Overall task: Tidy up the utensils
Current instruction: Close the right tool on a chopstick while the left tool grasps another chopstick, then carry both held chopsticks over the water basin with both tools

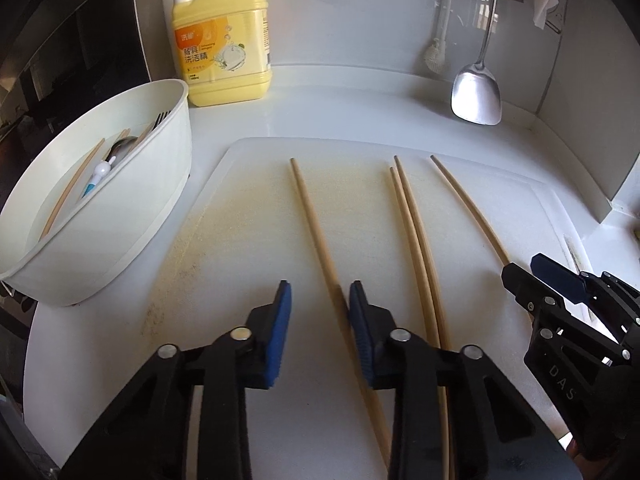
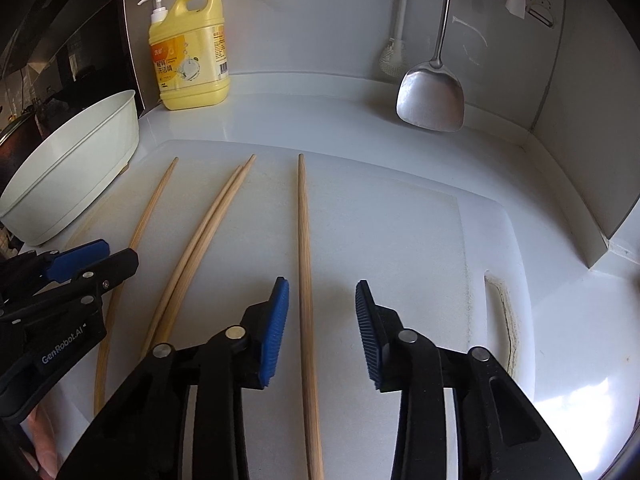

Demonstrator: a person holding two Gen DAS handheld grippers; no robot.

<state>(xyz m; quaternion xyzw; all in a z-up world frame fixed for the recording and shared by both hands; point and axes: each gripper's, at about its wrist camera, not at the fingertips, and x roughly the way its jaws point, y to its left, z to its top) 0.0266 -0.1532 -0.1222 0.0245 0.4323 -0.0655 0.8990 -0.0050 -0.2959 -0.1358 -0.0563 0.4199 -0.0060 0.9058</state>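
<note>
Four wooden chopsticks on white cutting board (image 1: 248, 216), desk. My left gripper (image 1: 320, 300): fingers apart, leftmost chopstick (image 1: 308, 208) against one pad, ungripped. My right gripper (image 2: 322, 300): fingers apart around rightmost chopstick (image 2: 304, 240), untouched. Utensil basket (image 1: 132, 216) left.

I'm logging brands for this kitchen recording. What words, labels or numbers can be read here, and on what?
"GenRobot.AI": black body of the left gripper.
"DAS": black body of the right gripper.
Yellow detergent jug: large Chinese characters on its orange label, too blurred to quote; small print and barcode unreadable.
</note>
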